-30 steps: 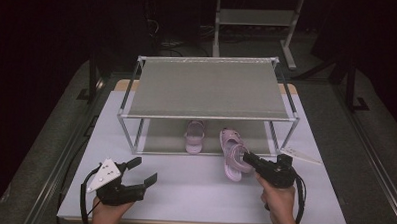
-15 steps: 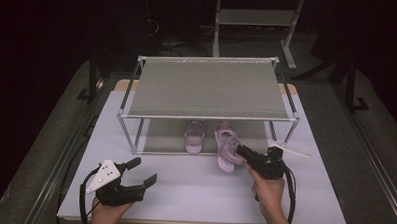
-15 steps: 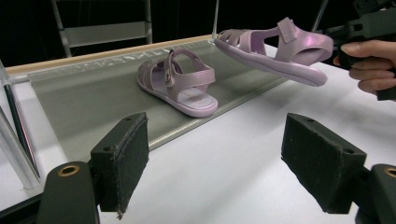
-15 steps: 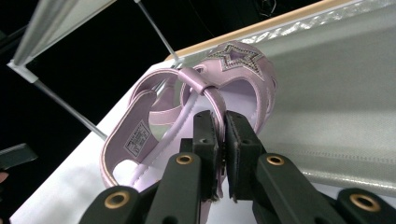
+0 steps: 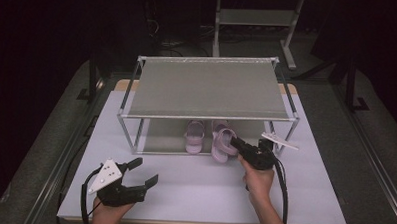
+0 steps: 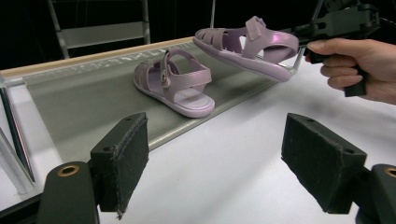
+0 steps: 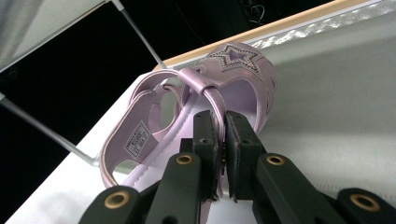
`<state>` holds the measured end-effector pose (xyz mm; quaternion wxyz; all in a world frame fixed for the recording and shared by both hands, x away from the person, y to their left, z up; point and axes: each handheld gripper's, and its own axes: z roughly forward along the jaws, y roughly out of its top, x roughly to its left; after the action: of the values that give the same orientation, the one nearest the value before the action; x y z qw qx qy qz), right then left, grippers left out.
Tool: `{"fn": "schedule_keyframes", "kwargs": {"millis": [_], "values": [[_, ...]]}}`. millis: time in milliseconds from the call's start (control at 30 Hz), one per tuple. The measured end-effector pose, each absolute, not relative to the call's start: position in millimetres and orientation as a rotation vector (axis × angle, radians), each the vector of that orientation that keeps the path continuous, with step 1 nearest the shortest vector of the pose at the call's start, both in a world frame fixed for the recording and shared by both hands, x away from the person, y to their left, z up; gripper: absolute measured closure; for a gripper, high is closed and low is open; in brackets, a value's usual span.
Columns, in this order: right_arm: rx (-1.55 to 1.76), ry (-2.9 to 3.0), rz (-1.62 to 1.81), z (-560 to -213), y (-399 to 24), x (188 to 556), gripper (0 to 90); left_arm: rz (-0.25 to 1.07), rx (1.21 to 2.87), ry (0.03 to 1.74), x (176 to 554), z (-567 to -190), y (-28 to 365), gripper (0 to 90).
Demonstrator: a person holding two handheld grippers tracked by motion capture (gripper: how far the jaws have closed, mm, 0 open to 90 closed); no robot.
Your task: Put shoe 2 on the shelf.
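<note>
A lilac sandal (image 5: 194,137) (image 6: 175,86) rests on the lower shelf of a metal shoe rack (image 5: 207,87). Its twin (image 5: 222,144) (image 6: 247,44) (image 7: 233,79) hangs tilted over the shelf's front edge, just right of the first. My right gripper (image 5: 234,142) (image 7: 222,121) is shut on the twin's heel strap, pads pinching it. My left gripper (image 5: 145,170) (image 6: 215,149) stays low at the table's front left, jaws wide open with nothing between them, pointing toward the rack.
The rack stands on a white table (image 5: 203,192) and its top shelf overhangs the lower one. Its front posts (image 5: 127,134) flank the shelf opening. A second metal stand (image 5: 255,19) is on the dark floor behind.
My right gripper has carried the sandal away from the table's front toward the rack, up to the lower shelf's front edge. The left gripper has stayed put.
</note>
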<state>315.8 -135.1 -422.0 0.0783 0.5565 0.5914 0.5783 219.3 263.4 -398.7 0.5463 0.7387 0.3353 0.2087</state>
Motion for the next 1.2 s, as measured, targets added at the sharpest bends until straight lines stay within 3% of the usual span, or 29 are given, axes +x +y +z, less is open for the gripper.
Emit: {"fn": "schedule_keyframes", "kwargs": {"millis": [1200], "values": [[1.641, 1.796, 1.580, -432, -114, 359, 83.2, 0.478, 1.750, 0.767, 218, -398, 260, 22.9]]}}
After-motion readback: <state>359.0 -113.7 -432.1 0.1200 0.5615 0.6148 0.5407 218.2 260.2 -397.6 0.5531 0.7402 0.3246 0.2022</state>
